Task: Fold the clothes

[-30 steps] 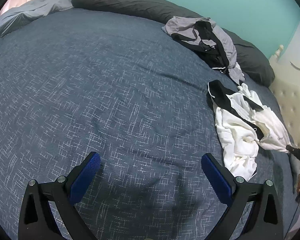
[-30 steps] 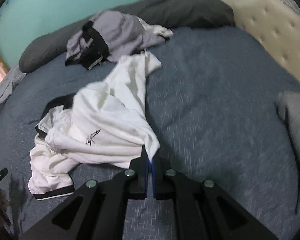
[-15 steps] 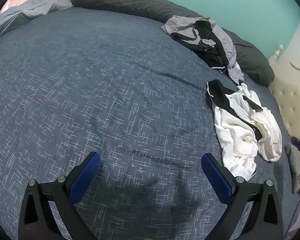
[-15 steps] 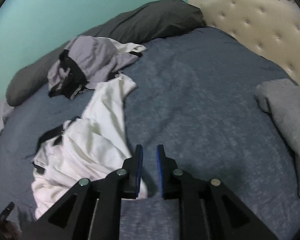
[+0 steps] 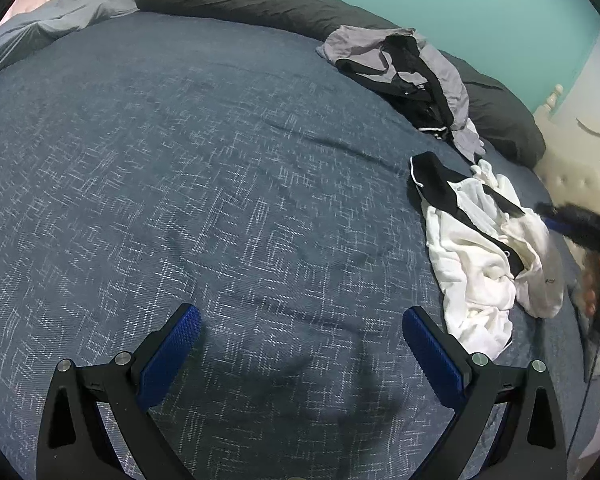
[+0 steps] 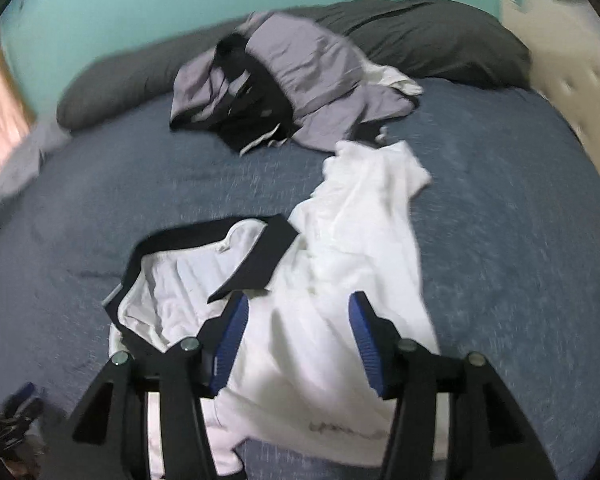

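Right gripper (image 6: 296, 340) jaws just opened off white shirt (image 6: 340, 264), now over its middle, left gripper (image 5: 300, 344) wide, empty, unmoved above blue bedspread (image 5: 180, 184).

My left gripper (image 5: 300, 354) and right gripper (image 6: 296, 344) match: black triangular-cutout finger frames, round silver screws along the top edges, and ribbed blue pads (image 5: 432, 354) lining the inner finger faces.
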`<state>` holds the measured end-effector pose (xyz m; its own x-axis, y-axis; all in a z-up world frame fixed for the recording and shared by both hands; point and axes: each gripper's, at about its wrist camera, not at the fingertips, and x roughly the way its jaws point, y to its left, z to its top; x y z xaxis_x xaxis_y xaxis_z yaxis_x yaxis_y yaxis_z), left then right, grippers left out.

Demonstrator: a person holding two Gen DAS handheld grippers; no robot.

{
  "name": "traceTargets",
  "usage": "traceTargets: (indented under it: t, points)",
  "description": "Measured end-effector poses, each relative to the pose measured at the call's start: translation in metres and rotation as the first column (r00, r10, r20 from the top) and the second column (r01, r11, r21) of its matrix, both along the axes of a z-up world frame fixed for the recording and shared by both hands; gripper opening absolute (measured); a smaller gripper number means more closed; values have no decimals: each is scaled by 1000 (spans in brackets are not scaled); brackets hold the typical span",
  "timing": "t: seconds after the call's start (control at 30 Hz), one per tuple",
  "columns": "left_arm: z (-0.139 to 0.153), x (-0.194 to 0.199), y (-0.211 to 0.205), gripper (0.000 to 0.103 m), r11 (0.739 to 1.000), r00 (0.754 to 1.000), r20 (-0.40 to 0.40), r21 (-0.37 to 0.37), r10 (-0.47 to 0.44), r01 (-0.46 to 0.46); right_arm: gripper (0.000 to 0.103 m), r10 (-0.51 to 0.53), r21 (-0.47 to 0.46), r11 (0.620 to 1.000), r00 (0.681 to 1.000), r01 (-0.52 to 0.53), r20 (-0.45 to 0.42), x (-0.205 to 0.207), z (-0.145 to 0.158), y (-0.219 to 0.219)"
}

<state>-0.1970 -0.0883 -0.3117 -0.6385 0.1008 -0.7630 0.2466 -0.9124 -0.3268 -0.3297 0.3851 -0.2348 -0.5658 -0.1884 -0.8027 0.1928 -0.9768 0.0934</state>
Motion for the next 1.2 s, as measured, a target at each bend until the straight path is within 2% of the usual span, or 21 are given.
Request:
traceTargets:
  t: [0.3,0.5,0.67,0.73,0.8,0.87,0.97,1.2]
  points:
    - [-3,-1,-1,103,1000,1000,6,8,-4,4,53,86,123,989,996,-85,-4,-29,-11,-57]
    - [-4,-1,-3,103,1000,1000,10,15,3,-3,53,61,211,975,997,-71,50,-40,-31,-68]
    - [-6,-2,-2,103,1000,1000,14,15,0,0,53,64,262,962,996,-77,57,-39,-43,-69]
    - [-6,-2,-1,103,1000,1000,14,13,-2,1,49,77,286,954,996,-88,50,-36,-46,-68]
    - [-6,-2,-1,103,1000,1000,15,12,0,0,32,79,288,954,996,-86,37,-33,-45,-64]
    - [-7,-2,-1,103,1000,1000,15,11,1,-1,27,72,274,959,997,-75,20,-31,-42,-58]
    - [-8,-2,0,103,1000,1000,19,10,1,-1,12,57,251,966,998,-56,1,-26,-37,-48]
    - [-9,-3,2,103,1000,1000,21,3,-4,4,5,51,221,974,997,-39,-52,-16,-28,-35]
